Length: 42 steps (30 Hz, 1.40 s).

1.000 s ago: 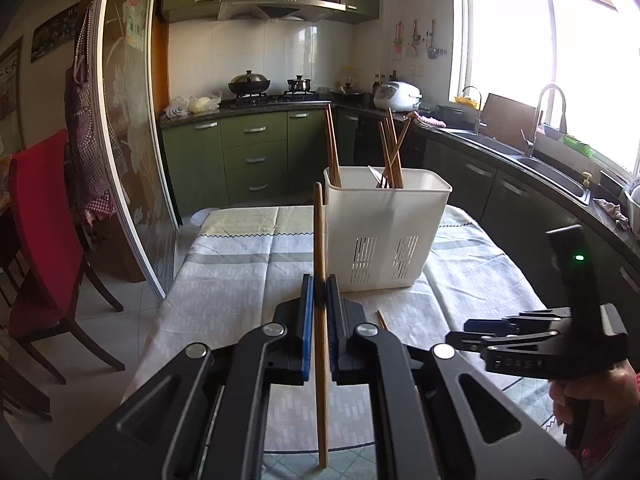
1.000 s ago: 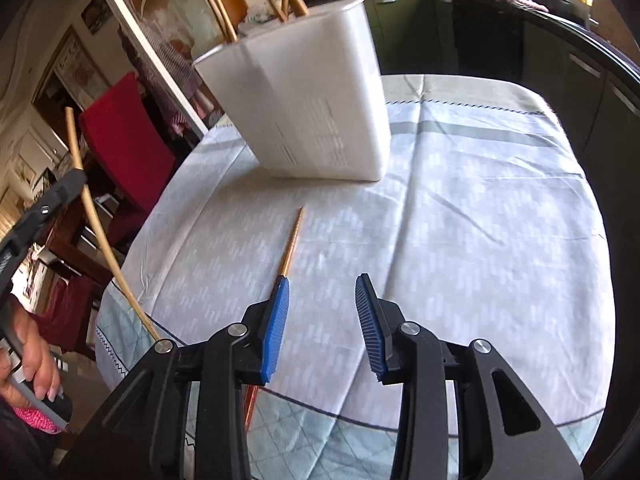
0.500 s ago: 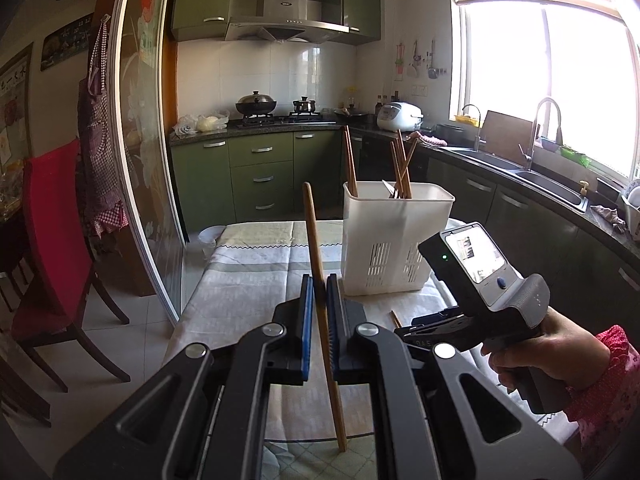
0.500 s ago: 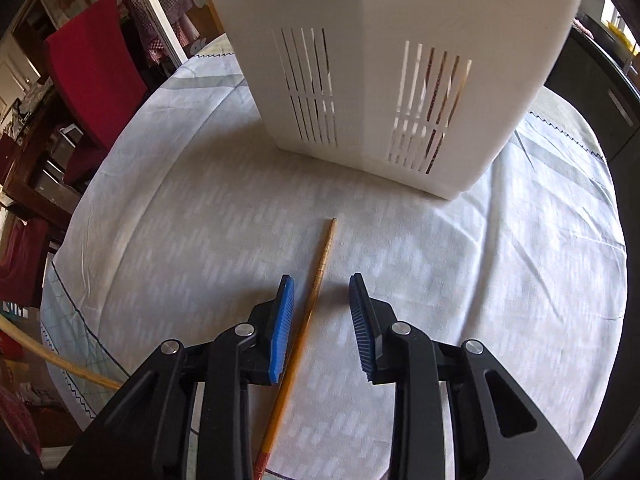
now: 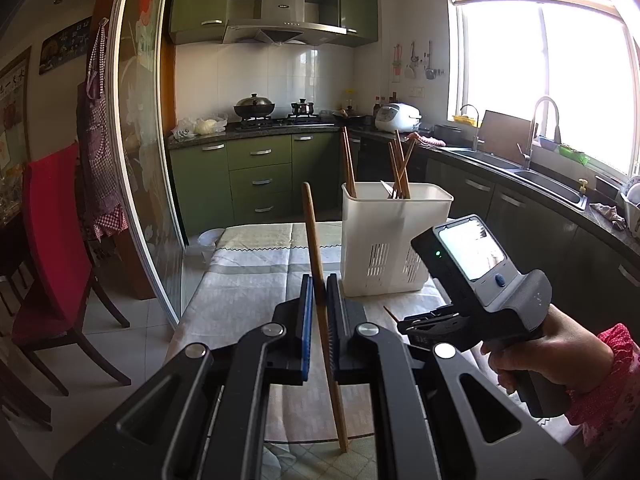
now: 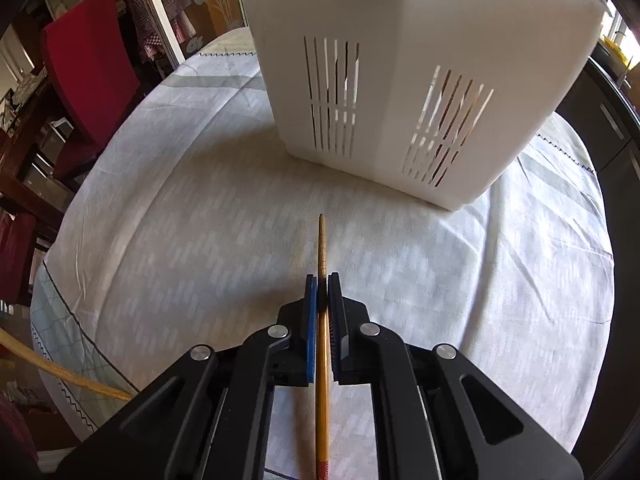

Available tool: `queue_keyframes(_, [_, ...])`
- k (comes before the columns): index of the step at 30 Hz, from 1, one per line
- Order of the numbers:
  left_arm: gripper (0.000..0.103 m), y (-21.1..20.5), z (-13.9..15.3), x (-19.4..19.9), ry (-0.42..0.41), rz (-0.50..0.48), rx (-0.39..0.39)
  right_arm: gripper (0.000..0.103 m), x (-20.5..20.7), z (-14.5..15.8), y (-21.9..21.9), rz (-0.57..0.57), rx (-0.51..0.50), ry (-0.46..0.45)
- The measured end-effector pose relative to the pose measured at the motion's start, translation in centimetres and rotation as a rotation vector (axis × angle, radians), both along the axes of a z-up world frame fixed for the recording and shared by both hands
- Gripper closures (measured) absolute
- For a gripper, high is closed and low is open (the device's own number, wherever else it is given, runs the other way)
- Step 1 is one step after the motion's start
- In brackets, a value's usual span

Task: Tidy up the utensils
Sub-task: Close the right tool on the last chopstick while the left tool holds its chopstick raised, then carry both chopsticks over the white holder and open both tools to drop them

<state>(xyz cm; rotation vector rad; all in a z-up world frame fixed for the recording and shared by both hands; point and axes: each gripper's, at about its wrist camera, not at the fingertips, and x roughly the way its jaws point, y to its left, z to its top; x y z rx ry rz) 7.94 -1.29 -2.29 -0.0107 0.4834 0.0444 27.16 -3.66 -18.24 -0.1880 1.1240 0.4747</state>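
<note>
On the round table w/ the pale cloth (image 6: 168, 208), the right gripper (image 6: 322, 280) has its fingers pinched onto a wooden chopstick (image 6: 321, 248) that lies flat on the fabric. Its jaws have just been closing, and the stick now sits squeezed between the blue pads (image 6: 309, 312). The tip points toward the white slotted utensil caddy (image 6: 420, 80), which stands just beyond, not touching it. The grip sits fwd on the stick, w/ most of the length trailing back under the gripper to a red-banded butt end at the frame's bottom edge. That's probably bc the stick lay along the finger line, so straddling it was the easy approach.

In the left wrist view, the left gripper (image 5: 319, 282) is clamped on a second chopstick (image 5: 316, 248), held near upright w/ a slight lean, raised off the table and nearer the camera than the caddy (image 5: 394, 240). My read: it's parked there, kept clear of the cloth, while the other hand does its pickup. The person's hand (image 5: 548, 354) wraps the right gripper's handle at lower right.

The caddy already holds several chopsticks (image 5: 400, 168) standing in its compartments, leaning diff ways; which slot each is in can't be told. Upright storage is presumably why the caddy's walls are vented, for draining. Both loose sticks likely go in next; the flat one needs lifting and tipping vertical first.
</note>
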Motion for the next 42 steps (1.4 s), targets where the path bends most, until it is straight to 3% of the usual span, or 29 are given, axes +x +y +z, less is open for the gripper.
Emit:
queue_keyframes(8, [0.096,0.1,-0.1,0.2,0.002,-0.004,0.011,0.097,-3.0,7.7,-3.9,-0.042,0.185,-0.202])
queue_keyframes(15, [0.096,0.0,0.2,0.2,0.004,-0.017,0.008,0.097,-9.9,11.5,-9.2,-0.071,0.269,-0.364])
queue_keyframes(23, [0.097,-0.3,1.2,0.3,-0.009,-0.037,0.005,0.097,-17.8,12.1,-14.8,-0.093,0.324,-0.423])
queue_keyframes(27, [0.097,-0.6,2.3,0.4,-0.027,-0.045,0.007,0.097,-19.7,12.3,-16.3,-0.105,0.352,-0.458])
queue_keyframes(34, [0.097,-1.6,4.5,1.0,-0.049,-0.075,0.006,0.097,-21.0,13.5,-17.8,-0.112,0.387,-0.502])
queue_keyframes(42, [0.097,-2.1,7.5,3.2,-0.051,-0.117,-0.026,0.097,-21.1,13.3,-18.9,-0.122,0.403,-0.487])
